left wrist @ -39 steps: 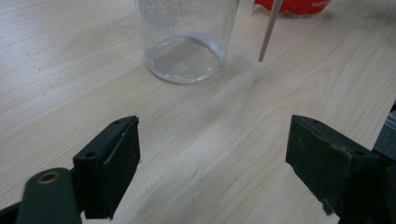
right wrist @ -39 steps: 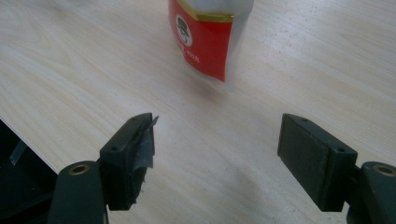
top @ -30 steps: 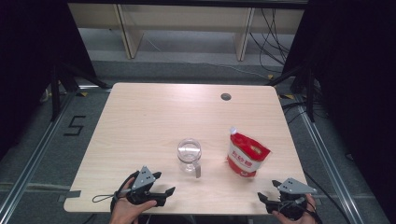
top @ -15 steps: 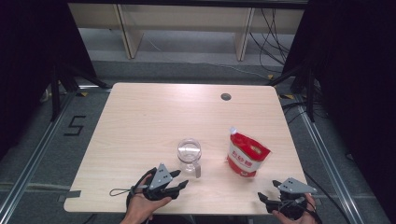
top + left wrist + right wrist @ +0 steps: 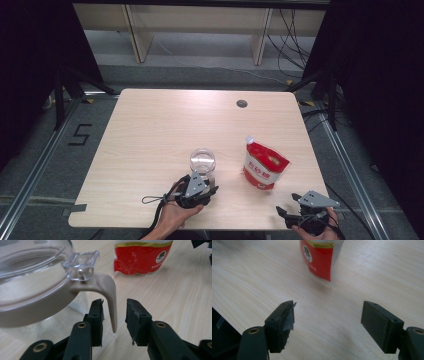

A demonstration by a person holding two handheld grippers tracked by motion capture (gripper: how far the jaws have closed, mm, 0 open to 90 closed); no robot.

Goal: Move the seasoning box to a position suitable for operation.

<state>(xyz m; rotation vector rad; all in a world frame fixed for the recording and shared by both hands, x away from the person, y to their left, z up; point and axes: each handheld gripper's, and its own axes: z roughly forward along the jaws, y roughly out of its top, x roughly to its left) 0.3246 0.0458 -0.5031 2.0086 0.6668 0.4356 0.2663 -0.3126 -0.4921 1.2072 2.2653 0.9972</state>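
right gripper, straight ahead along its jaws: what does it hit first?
Probably the red pouch: it stands ahead of the right gripper, slightly left of centre, bare table between. Open jaws; depth unclear.

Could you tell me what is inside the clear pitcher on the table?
The clear pitcher looks empty; the wooden table shows through its wall. Its base is hidden behind the left gripper.

A clear glass jug (image 5: 202, 161) stands upright near the front middle of the table, its round mouth open to the top. A beige band rings its rim, and a clear square lid tab (image 5: 81, 265) sits above a beige handle (image 5: 110, 300) that curves down to a free tip, between two black pads, clear of the one at its right.
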